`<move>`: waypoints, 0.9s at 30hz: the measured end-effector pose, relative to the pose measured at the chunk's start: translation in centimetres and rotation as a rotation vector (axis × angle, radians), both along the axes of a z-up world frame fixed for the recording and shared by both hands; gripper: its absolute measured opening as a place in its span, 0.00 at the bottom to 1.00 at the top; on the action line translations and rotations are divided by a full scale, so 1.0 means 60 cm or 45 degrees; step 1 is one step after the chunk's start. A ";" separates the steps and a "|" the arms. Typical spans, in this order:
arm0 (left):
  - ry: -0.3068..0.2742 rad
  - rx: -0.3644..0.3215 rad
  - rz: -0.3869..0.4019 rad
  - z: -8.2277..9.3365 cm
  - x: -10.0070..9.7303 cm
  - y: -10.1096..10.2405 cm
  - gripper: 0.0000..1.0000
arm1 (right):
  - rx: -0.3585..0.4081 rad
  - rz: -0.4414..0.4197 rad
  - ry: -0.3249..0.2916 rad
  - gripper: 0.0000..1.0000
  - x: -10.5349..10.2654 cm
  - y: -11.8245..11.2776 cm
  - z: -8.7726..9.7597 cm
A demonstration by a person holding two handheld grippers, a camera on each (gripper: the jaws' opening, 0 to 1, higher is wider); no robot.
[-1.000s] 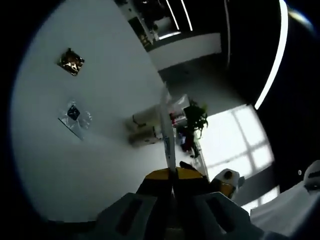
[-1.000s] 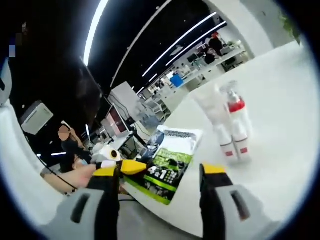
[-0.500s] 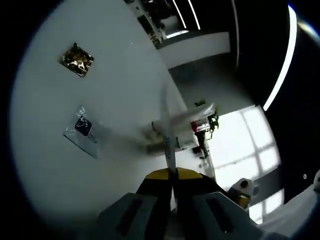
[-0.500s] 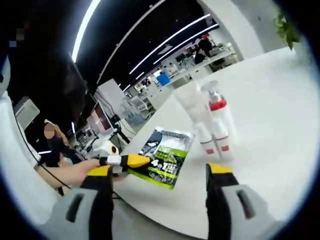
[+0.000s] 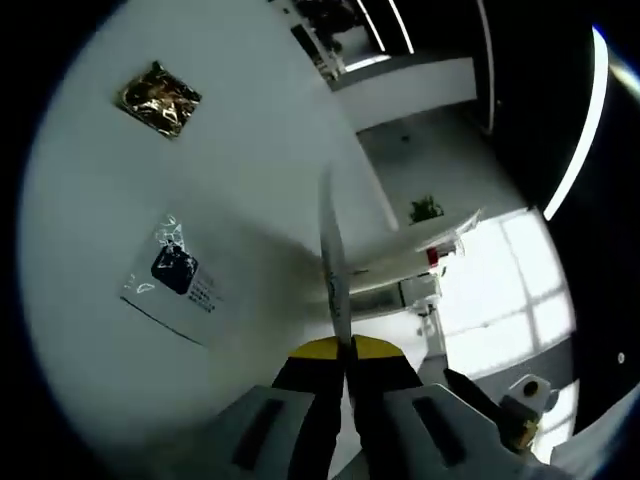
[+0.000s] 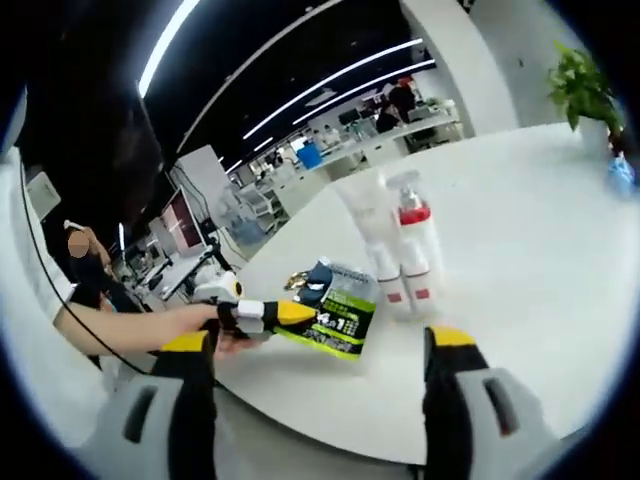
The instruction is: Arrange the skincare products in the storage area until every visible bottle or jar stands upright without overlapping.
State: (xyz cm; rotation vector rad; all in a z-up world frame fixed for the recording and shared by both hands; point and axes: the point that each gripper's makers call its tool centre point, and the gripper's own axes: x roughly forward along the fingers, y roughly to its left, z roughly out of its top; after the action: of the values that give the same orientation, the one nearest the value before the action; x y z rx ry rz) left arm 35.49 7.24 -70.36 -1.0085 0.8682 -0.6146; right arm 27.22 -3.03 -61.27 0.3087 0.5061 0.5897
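Observation:
My left gripper point(image 5: 343, 347) is shut on a green sachet point(image 5: 334, 270), which rises edge-on as a thin strip between its jaws. In the right gripper view the same green sachet point(image 6: 338, 312) sits low over the white table point(image 6: 520, 300), held at its left edge by the left gripper point(image 6: 268, 314). Just behind it stand a white tube point(image 6: 372, 240) and a spray bottle with a red collar point(image 6: 412, 245), upright and close together. My right gripper point(image 6: 320, 345) is open and holds nothing, short of the table's near edge.
A gold sachet point(image 5: 160, 97) and a clear sachet with a black label point(image 5: 172, 280) lie flat on the table. A potted plant point(image 6: 585, 85) stands at the far right edge. A person's arm point(image 6: 125, 328) reaches in from the left. Desks and screens fill the background.
The right gripper view has drawn back, so the sachet and the two bottles look smaller. The left gripper has stayed shut on the sachet while its view swung across the table.

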 end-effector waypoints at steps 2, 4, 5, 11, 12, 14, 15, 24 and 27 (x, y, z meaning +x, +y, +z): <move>0.009 0.020 0.010 -0.008 0.003 0.002 0.00 | -0.019 -0.011 -0.008 0.87 0.002 -0.002 0.001; 0.010 0.036 0.024 -0.014 0.007 0.006 0.00 | -0.024 -0.022 -0.014 0.86 0.005 -0.003 0.001; 0.007 0.045 0.031 -0.015 0.008 0.007 0.00 | -0.026 -0.026 -0.012 0.86 0.006 -0.004 -0.001; 0.013 0.140 0.078 -0.037 0.015 0.017 0.00 | -0.016 -0.070 -0.016 0.88 0.011 -0.014 -0.003; 0.017 0.146 0.080 -0.040 0.015 0.017 0.00 | -0.017 -0.073 -0.016 0.88 0.011 -0.015 -0.004; 0.018 0.179 0.080 -0.048 0.014 0.018 0.00 | -0.025 -0.081 -0.017 0.88 0.011 -0.016 -0.004; 0.015 0.188 0.078 -0.049 0.013 0.018 0.00 | -0.032 -0.083 -0.026 0.88 0.011 -0.017 -0.003; -0.084 0.358 0.027 -0.058 0.018 0.023 0.01 | -0.046 -0.087 -0.031 0.89 0.011 -0.017 -0.004; -0.179 0.465 -0.048 -0.057 0.018 0.022 0.04 | -0.044 -0.095 -0.033 0.89 0.012 -0.019 -0.004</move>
State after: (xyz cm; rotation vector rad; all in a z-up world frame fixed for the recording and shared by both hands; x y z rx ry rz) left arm 36.56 8.58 -73.79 -0.6130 0.8390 -0.5282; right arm 27.91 -4.14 -61.50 0.2851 0.4773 0.5115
